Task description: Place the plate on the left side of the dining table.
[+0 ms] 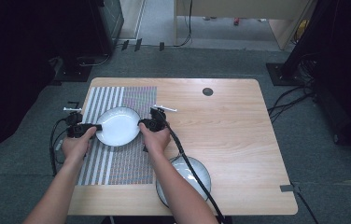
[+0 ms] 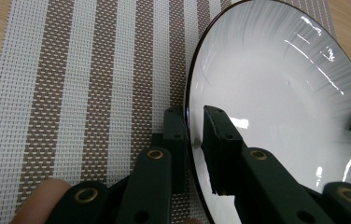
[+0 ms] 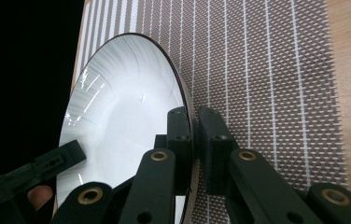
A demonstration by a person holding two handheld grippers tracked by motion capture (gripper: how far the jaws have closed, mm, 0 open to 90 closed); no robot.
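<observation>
A white plate (image 1: 118, 126) with a dark rim is held over the striped placemat (image 1: 117, 163) by both grippers. My left gripper (image 1: 97, 127) is shut on its left rim, one jaw over the plate (image 2: 276, 93) and one under it. My right gripper (image 1: 142, 123) is shut on the opposite rim of the plate (image 3: 122, 112), jaws pinching the edge. In the left gripper view my left gripper (image 2: 193, 135) grips the rim, and in the right gripper view my right gripper (image 3: 193, 135) does the same. A second plate (image 1: 200, 173) lies at the table's near edge, partly hidden by the right forearm.
The wooden table (image 1: 229, 126) has bare room to the right of the placemat. A dark round cap (image 1: 207, 91) sits near the far edge. Cables trail from both grippers. Dark stands and cables crowd the floor around the table.
</observation>
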